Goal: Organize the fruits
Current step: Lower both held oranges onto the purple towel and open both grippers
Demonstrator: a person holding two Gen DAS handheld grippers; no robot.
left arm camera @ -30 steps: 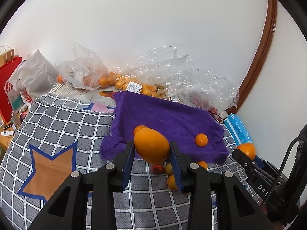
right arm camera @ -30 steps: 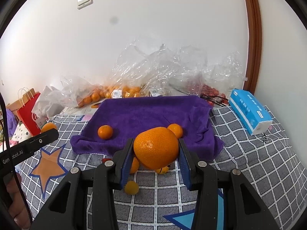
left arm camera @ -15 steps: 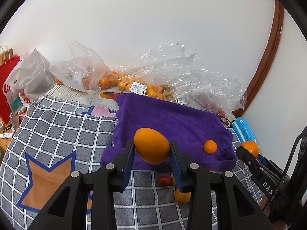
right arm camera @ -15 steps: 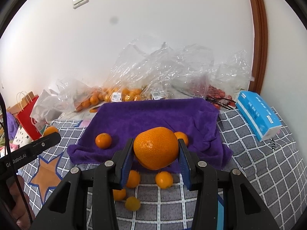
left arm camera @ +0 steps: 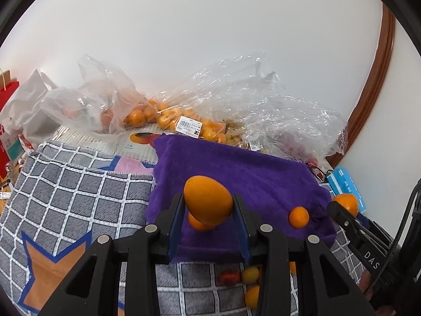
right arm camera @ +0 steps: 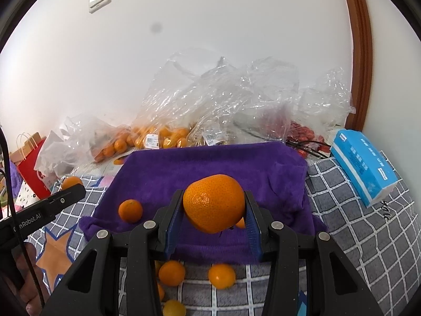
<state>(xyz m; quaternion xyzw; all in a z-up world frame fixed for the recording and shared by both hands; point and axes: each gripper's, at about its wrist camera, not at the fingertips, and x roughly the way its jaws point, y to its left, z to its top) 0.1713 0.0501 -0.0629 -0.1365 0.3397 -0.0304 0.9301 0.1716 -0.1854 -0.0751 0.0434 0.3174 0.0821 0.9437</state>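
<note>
Gripping a smooth orange fruit (left arm camera: 208,200) between its blue-padded fingers (left arm camera: 175,223), the left gripper (left arm camera: 208,210) hangs above the near edge of a purple towel (left arm camera: 250,173) spread over a grey checked blanket (left arm camera: 65,192) with orange star patches. Alongside it, the right gripper (right arm camera: 213,210) is clamped on a larger, dimpled orange (right arm camera: 213,202), its pads pressed against both sides of the fruit, also above the towel's near half. Two small oranges already lie on the purple cloth: one (right arm camera: 130,210) toward its left side as the right wrist camera sees it, another largely hidden behind the held orange. Several more small fruits are scattered on the blanket just in front of the towel, among them two small oranges (right arm camera: 171,273) side by side, a yellowish one (right arm camera: 174,308) nearer the camera and, in the left wrist view, a small red fruit (left arm camera: 229,276). Behind the towel, crumpled clear plastic bags (right arm camera: 223,100) with price labels hold more oranges and red fruit against a white wall. A blue tissue pack (right arm camera: 364,163) rests on the blanket to the right of the towel, and a red paper bag (right arm camera: 31,168) stands at the far left.
</note>
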